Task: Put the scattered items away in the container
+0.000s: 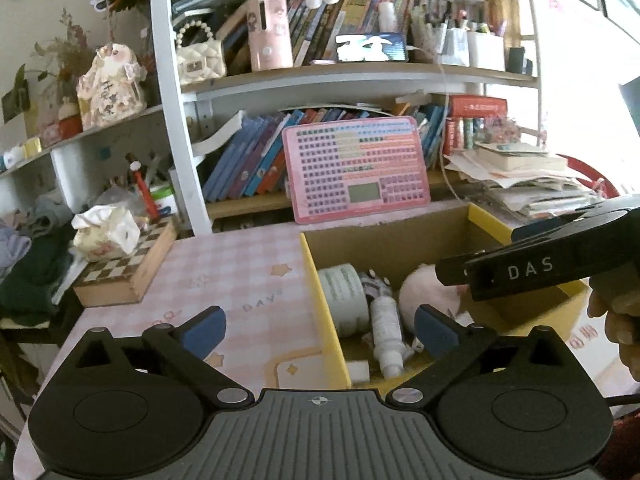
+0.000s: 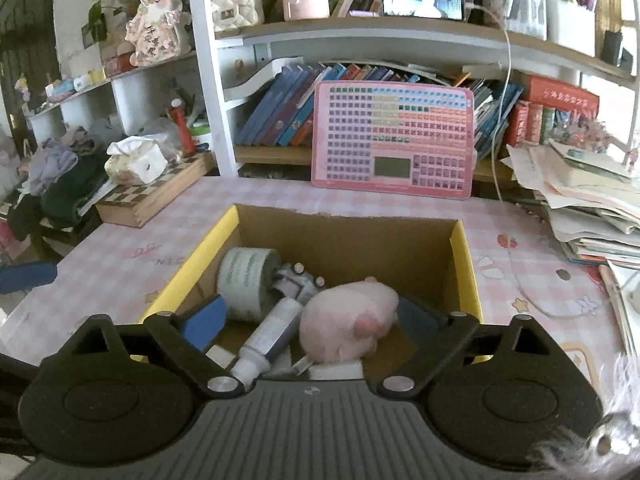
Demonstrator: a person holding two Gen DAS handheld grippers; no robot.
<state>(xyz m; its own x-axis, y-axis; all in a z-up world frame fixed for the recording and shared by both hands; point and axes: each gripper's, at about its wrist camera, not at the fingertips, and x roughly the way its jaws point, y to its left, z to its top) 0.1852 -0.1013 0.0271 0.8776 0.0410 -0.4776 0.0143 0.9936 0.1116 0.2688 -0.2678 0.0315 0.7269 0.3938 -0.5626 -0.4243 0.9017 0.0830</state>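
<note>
- My left tool [image 1: 318, 330] and right tool [image 2: 308, 320]: fingers apart, nothing between the pads.
- Box [image 2: 466, 268] walls ring the plush [image 2: 348, 326]; tabletop [image 1: 224, 280] left lies bare.

Plush [image 2: 347, 324] and bottle [image 2: 269, 338] in box [image 2: 466, 276]

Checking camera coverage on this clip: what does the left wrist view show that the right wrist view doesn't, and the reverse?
Left wrist only: the right gripper's black body marked DAS, side-on over the box, and a hand at the right edge.

Right wrist only: the whole cardboard box with all four walls, and the strawberry print on the tablecloth.

Both: the tape roll, white bottle and pink plush lying in the box, the pink keyboard board, the chessboard box, and open, empty jaws.
</note>
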